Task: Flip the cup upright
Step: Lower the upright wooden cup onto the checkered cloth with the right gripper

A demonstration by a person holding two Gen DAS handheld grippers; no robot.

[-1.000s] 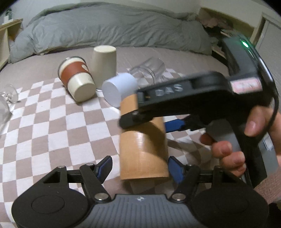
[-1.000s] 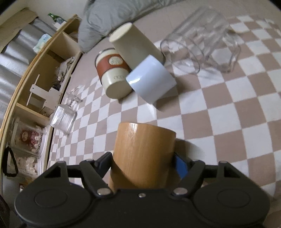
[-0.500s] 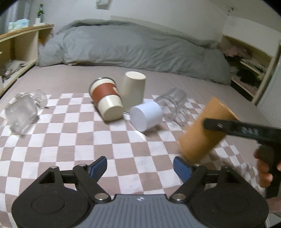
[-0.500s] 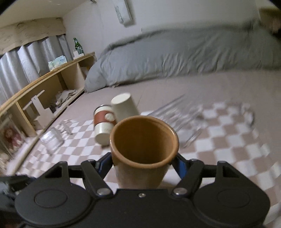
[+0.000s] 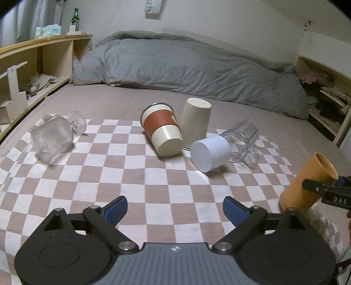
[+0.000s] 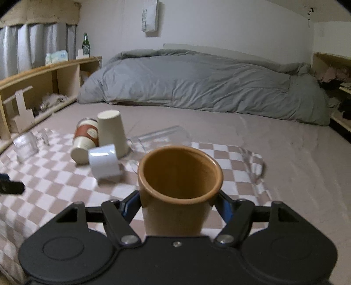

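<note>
Right fingers (image 6: 223,206) clamp orange cup (image 6: 177,193).

Black left tool (image 5: 175,210) has blue pads (image 5: 115,208), silver screws (image 5: 125,245).

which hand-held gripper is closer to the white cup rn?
Right, though not by much. The right hand-held gripper, shut on the tan cup, is just right of and nearer than the white cup. The left hand-held gripper hangs open, further back.

"DAS" in white letters on right gripper (image 5: 336,183) body, far right of left wrist view. Vertical "SWEET" on wall hanging (image 6: 150,16), upper centre.
</note>
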